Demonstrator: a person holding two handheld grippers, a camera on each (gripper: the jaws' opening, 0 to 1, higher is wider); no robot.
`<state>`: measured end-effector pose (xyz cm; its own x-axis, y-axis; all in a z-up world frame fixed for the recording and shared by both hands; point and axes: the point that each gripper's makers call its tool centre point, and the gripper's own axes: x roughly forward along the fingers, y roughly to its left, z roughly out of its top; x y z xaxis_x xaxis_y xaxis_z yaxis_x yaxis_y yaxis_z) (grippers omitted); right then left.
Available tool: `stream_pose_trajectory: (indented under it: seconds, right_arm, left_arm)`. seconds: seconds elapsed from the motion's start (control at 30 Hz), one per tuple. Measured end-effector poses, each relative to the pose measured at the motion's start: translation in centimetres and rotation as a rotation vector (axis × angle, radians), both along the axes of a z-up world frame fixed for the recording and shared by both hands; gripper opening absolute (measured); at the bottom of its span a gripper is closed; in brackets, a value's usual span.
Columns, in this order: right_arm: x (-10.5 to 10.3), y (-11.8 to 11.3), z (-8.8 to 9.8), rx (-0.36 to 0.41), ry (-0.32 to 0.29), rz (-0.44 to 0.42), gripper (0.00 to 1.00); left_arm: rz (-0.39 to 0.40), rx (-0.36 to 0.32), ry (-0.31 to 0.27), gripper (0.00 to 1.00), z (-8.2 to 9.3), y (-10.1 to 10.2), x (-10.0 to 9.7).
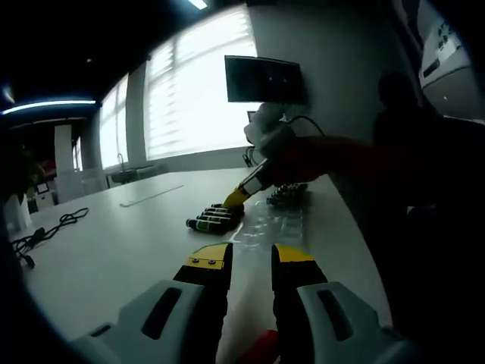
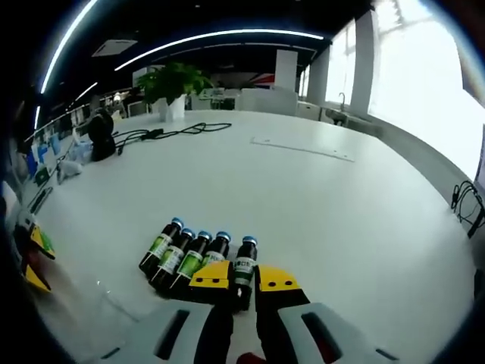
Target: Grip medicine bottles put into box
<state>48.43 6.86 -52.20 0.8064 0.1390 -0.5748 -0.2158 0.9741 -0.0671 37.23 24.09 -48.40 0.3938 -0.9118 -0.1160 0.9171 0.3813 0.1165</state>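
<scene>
Office room, bright blinds-covered windows, wall monitor [image 1: 265,79], potted plant [image 2: 173,82], black cables [image 2: 170,132] on a long white table [image 2: 303,205].

Medicine bottles [image 2: 195,260]: five dark bottles with blue caps and green or white labels, lying side by side in a row on the table, touching one another.

Right claw [image 2: 243,283]: yellow-tipped jaws set narrowly on either side of the end bottle [image 2: 244,270] of the row; whether they press it I cannot tell. In the left gripper view the same claw [image 1: 236,199] reaches in from the right, tip down at the bottles [image 1: 214,218].

Clear plastic box [image 1: 276,221]: lies on the table just beside the bottles; outline faint.

Left claw [image 1: 251,259]: jaws a narrow gap apart, holding nothing, above bare table, near the box.
</scene>
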Motion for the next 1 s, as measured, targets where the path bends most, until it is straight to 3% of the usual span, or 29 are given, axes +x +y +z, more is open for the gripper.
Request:
stream_pose_trajectory:
  seconds: [0.17, 0.7, 1.0]
  right_arm:
    - [0.1, -0.7, -0.5, -0.04, 0.014, -0.019, 0.08]
    - [0.5, -1.2, -1.1, 0.0, 0.051, -0.031, 0.07]
    - [0.1, -1.5, -0.3, 0.028, 0.009, -0.059, 0.07]
  left_arm:
    - [0.001, 0.007, -0.002, 0.14, -0.1, 0.0, 0.0]
    - [0.01, 0.018, -0.016, 0.14, -0.2, 0.1, 0.2]
    - [0.012, 0.008, -0.02, 0.14, 0.1, 0.1, 0.2]
